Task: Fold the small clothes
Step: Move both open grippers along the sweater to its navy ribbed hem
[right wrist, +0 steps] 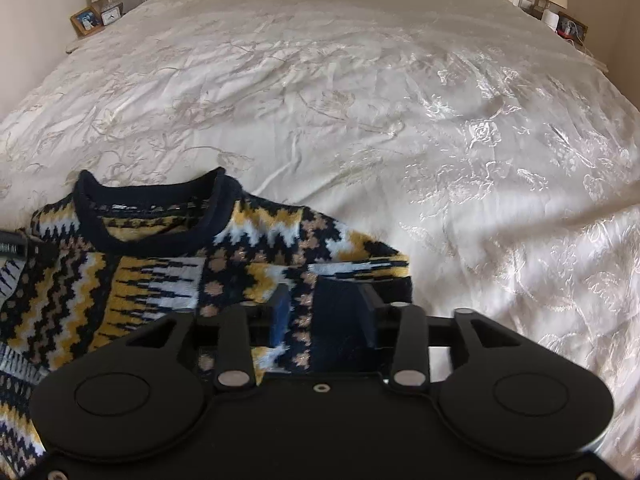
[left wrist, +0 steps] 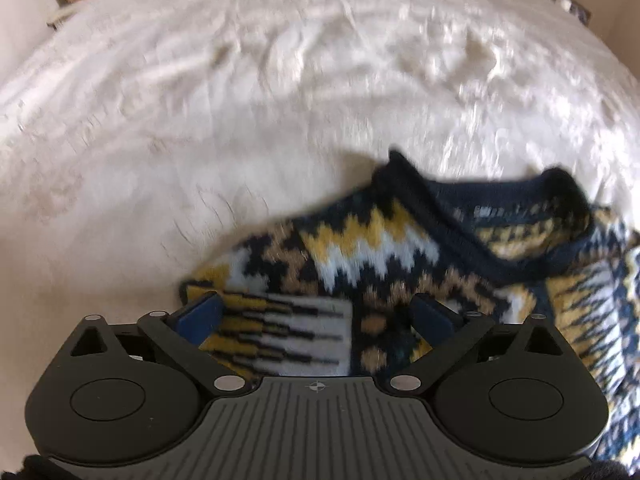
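Left wrist view motion-blurred; sweater (left wrist: 400, 256) runs off right edge, lower part hidden behind left gripper (left wrist: 316, 312). Right wrist view: sweater cut off at left edge, lower part hidden behind right gripper (right wrist: 324, 312). Knit sweater, navy with yellow, white, tan zigzags, navy collar, lies on cream bedspread (right wrist: 360, 100), lower half of both frames. Left jaws wide apart over fabric, nothing pinched. Right jaws partly apart, knit between pads, no visible clamping.
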Motion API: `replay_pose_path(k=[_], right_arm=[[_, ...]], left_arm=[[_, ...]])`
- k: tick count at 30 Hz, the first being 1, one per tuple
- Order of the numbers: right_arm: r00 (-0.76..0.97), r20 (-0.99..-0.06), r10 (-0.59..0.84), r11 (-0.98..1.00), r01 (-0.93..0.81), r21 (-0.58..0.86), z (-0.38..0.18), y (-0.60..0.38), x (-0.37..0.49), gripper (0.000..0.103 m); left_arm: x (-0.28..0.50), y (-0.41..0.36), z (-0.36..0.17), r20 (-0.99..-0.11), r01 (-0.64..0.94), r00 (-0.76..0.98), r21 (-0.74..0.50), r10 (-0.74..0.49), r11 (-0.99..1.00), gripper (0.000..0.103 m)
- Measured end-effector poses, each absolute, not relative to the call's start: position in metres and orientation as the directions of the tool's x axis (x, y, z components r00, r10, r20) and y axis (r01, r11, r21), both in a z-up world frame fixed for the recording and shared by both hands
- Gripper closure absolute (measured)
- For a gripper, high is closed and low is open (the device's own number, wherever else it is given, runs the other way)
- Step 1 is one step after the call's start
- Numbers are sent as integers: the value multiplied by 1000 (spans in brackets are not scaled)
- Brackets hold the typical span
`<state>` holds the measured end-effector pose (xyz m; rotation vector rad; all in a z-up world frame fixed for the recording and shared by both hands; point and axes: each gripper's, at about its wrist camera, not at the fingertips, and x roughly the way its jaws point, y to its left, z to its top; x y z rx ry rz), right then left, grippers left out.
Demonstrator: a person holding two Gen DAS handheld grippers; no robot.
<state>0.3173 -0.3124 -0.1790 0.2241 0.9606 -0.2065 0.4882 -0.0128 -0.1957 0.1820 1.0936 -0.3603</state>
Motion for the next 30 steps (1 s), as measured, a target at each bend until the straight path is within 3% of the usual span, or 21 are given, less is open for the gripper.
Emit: replay_pose_path(k=[2, 10, 14, 22, 30], right_arm=[[563, -825, -54, 963, 249, 106, -179, -306, 316, 39], [464, -885, -45, 978, 201, 56, -214, -287, 325, 30], [431, -899, -76, 971, 238, 32, -232, -300, 321, 14], [440, -894, -87, 946, 319, 65, -210, -311, 301, 12], [474, -879, -55, 936, 331, 120, -177, -286, 259, 2]], left_arm=[[483, -7, -190, -886, 357, 424, -27, -188, 934, 1], [468, 20, -210, -910, 364, 381, -13, -161, 931, 1], [467, 37, -208, -912, 340, 371, -41, -174, 939, 1], [443, 51, -181, -904, 301, 371, -101, -213, 948, 1], [384, 71, -150, -878, 283, 380, -190, -292, 940, 1]])
